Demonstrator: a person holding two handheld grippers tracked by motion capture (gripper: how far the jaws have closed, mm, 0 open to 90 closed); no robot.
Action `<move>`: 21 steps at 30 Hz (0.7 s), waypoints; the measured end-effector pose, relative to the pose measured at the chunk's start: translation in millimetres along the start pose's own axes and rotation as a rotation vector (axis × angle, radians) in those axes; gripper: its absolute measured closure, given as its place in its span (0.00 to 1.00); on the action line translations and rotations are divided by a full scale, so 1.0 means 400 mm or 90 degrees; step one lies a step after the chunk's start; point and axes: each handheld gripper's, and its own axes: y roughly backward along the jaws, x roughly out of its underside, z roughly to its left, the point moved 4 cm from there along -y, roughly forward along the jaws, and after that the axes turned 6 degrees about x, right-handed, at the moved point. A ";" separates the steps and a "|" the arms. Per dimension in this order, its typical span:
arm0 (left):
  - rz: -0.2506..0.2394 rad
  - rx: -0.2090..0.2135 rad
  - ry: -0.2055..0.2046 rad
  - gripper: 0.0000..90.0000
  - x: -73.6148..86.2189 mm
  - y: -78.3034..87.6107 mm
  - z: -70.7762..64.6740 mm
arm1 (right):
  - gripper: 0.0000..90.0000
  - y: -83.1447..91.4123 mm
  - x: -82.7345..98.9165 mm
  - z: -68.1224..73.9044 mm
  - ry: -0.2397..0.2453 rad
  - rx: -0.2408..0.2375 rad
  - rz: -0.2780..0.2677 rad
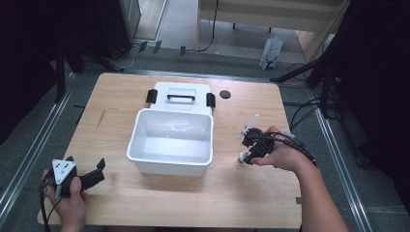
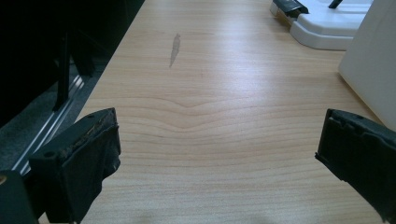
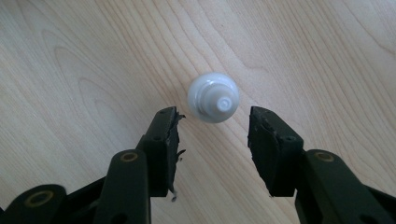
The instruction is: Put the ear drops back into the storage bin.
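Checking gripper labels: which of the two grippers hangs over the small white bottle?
The right gripper, jaws either side of the small white bottle; the left gripper rests over bare table.

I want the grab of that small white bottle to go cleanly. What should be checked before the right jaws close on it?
1. Small white bottle upright on the table: ok.
2. Bottle centred ahead of the right gripper: ok.
3. Jaws touching the bottle: not ok, a gap shows on both sides.
4. White box open to receive it: ok.
5. Left gripper open and away from the bottle: ok.
6. How low the jaws sit on the bottle: cannot tell.
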 end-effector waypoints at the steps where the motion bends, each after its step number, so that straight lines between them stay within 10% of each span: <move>1: -0.001 0.000 0.000 0.00 0.000 0.000 0.000 | 0.60 -0.001 -0.002 -0.001 0.003 0.000 0.006; 21: 0.000 0.000 0.001 0.00 0.000 -0.001 0.001 | 0.75 -0.021 -0.041 0.006 0.028 0.007 0.039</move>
